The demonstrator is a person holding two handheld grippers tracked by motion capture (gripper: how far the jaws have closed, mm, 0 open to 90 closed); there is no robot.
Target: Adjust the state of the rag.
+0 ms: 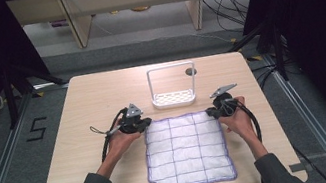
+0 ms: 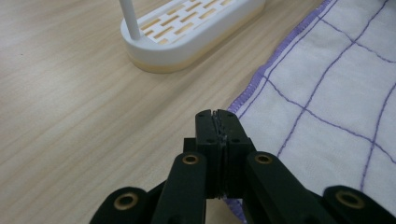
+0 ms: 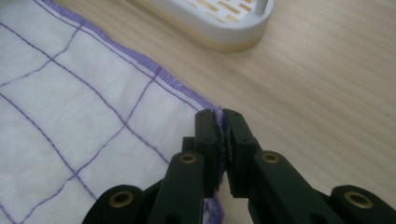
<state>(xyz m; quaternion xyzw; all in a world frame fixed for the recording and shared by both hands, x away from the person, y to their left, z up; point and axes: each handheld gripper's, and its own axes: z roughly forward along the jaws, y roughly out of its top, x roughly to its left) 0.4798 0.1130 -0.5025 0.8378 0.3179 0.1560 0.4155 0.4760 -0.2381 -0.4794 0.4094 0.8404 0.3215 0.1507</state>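
In the high view, a white square cloth with a purple stitched border and a purple grid lay flat on the pale wooden table, just on the person's side of a white oval slotted stand with a tall white wire hoop. Nothing sat in the stand. The left gripper met the cloth's far left corner and the right gripper its far right corner, each held in a hand, with grey sleeves coming in from the bottom edge. Left of the table, a black "5" was marked on the grey floor.

In the left gripper view, the left gripper had its 2 black jaws pressed together on the purple hem at the corner of the cloth. The stand lay beyond the cloth's edge, apart from it, its slots showing wood underneath and its tray holding nothing.

In the right gripper view, the right gripper had its jaws clamped on a thin fold of the purple hem at the cloth corner. The stand lay beyond that hemmed edge, its slotted tray bare.
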